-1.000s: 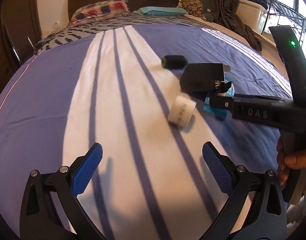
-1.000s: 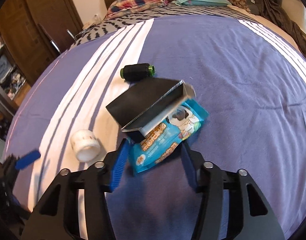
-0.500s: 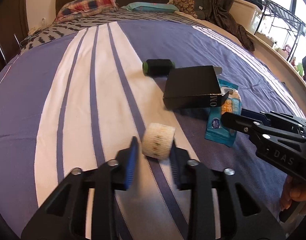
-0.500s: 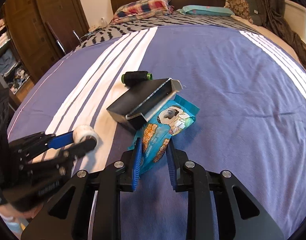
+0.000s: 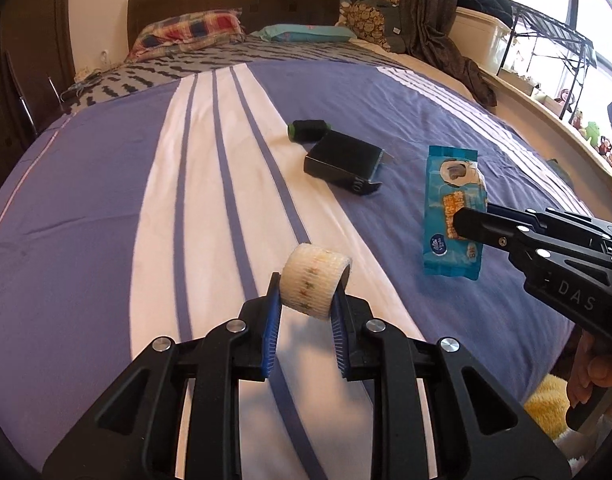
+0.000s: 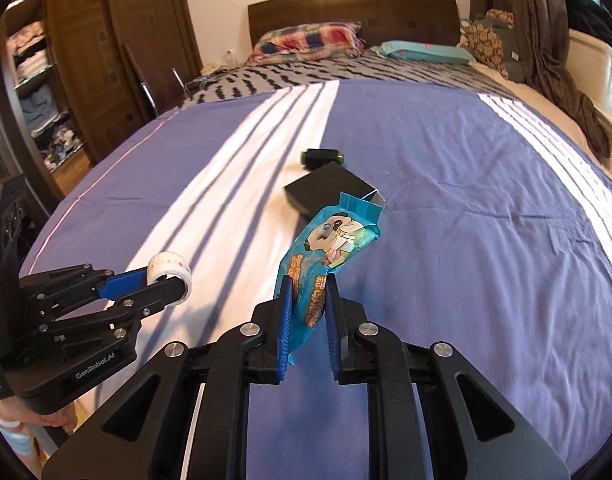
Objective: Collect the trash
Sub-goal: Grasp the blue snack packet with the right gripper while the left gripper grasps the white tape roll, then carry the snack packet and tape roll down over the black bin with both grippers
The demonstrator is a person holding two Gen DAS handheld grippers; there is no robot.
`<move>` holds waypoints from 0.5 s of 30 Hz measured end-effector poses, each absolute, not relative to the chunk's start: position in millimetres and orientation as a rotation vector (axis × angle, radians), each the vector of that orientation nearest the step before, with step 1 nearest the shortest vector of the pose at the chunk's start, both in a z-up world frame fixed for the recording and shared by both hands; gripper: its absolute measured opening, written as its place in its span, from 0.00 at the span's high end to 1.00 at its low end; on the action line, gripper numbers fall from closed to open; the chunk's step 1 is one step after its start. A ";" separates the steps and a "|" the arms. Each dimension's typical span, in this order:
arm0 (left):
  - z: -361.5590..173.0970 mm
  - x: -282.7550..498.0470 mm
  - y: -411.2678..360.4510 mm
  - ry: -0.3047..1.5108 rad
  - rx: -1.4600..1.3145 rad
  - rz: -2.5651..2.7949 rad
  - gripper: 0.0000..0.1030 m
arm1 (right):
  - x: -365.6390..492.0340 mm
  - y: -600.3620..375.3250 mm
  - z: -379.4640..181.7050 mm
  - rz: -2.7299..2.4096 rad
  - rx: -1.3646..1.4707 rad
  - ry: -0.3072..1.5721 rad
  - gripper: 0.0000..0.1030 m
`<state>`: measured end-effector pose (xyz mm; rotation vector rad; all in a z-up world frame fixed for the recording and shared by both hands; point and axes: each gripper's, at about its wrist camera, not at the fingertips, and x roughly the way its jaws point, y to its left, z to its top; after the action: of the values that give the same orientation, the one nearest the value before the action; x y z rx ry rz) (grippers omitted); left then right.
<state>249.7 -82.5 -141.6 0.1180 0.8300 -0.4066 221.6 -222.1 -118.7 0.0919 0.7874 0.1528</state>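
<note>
- Left tool point(image 5: 306, 300): pinching white tape roll point(image 5: 316, 282).
- Right tool point(image 6: 309, 300): pinching blue snack wrapper point(image 6: 326, 254).
- On bed point(image 5: 106, 184): black box point(image 5: 342, 162), black thread spool point(image 5: 308, 130).

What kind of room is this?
A bedroom, most likely: a big bed with a purple-and-white striped bedspread, a plaid pillow against a dark wooden headboard, and a wooden wardrobe beside it.

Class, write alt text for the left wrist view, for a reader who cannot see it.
The left gripper holds a white tape roll above a striped purple bed. At right, the right gripper clamps a blue wipes pack; a black box and a thread spool lie beyond.
</note>
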 end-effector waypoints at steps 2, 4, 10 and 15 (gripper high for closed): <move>-133.8 230.4 -79.0 0.815 0.115 -0.404 0.79 | 205.6 -218.4 -112.3 0.161 0.093 0.768 0.84; -124.2 205.9 -73.7 0.789 0.109 -0.401 0.79 | 186.4 -214.5 -104.9 0.169 0.089 0.740 0.84; -102.5 152.4 -66.0 0.730 0.100 -0.393 0.79 | 138.1 -211.3 -89.2 0.192 0.112 0.684 0.84; -93.0 116.8 -61.9 0.693 0.093 -0.385 0.79 | 100.2 -213.7 -82.1 0.190 0.133 0.651 0.84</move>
<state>116.8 -61.9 -93.0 0.0926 0.6929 -0.3853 100.2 -213.7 -82.1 0.1328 0.6513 0.1899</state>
